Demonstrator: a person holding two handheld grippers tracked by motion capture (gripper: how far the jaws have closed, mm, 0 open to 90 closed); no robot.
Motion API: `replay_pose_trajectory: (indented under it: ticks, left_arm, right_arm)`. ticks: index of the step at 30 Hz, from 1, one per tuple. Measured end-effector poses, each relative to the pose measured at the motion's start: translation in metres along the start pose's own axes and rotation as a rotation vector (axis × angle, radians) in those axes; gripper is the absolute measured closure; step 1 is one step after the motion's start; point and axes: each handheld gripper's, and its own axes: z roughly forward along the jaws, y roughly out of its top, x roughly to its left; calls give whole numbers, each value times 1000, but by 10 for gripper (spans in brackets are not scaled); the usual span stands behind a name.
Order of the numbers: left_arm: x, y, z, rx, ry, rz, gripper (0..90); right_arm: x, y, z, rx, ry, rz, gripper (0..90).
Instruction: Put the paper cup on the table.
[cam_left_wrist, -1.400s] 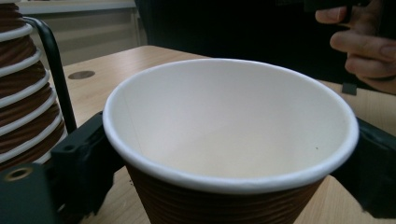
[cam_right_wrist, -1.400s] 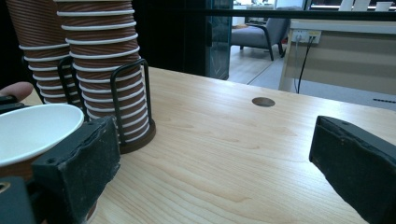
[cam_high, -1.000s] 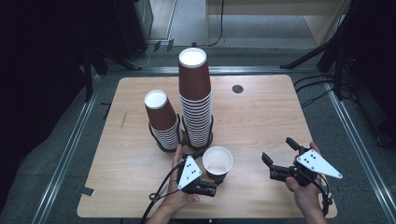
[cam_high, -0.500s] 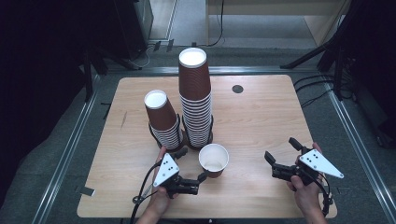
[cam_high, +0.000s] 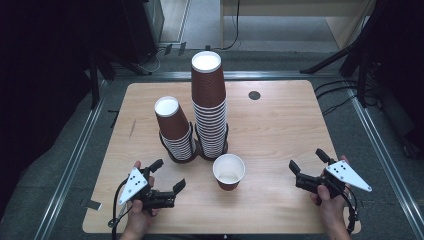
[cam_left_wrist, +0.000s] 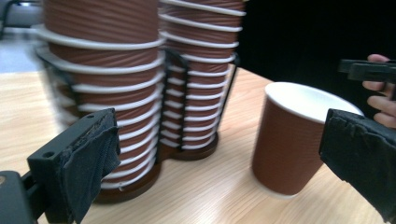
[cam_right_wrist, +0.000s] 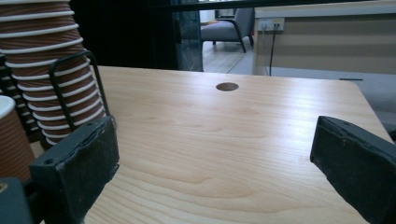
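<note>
The left gripper (cam_high: 167, 176) sits low near the table's front-left corner, its jaws spread wide and holding nothing; in the left gripper view the single cup (cam_left_wrist: 293, 140) stands between the padded tips but farther off, touching neither. That single cup (cam_high: 229, 172) stands upright, mouth up, on the table (cam_high: 280, 130) near the middle of the front edge, just in front of the two stacks. The right gripper (cam_high: 306, 162) rests near the front-right corner, jaws likewise spread and empty, with only bare wood between them in its own view. Behind the single cup, the short stack (cam_high: 173, 130) and the tall stack (cam_high: 208, 105) of upturned cups stand side by side in a black wire holder (cam_left_wrist: 183, 93), near the table's centre. A small dark round hole (cam_high: 254, 95) lies toward the back edge, well apart from both grippers.
</note>
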Motion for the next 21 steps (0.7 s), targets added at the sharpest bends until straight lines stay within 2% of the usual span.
replay_pose_trajectory:
  ticks: [6, 8, 14, 16, 19, 21]
  left_arm:
    - [23, -1, -19, -18, 75, -29, 0]
    - [32, -2, -26, -12, 104, -24, 0]
    - [57, -8, -48, 4, 226, -4, 0]
    - [67, -13, -56, 10, 265, -17, 0]
    - [81, -18, -64, 2, 302, -64, 0]
    - [82, -19, -63, 6, 318, -59, 0]
  right_arm:
    - [-9, -7, 0, 24, -42, 7, 11]
    - [-13, -10, 1, 34, -62, 10, 11]
    - [-25, -21, 2, 71, -112, 23, 12]
    - [-27, -22, 3, 76, -119, 23, 12]
    - [-27, -23, 4, 81, -123, 29, 12]
    - [-28, -23, 5, 79, -124, 29, 11]
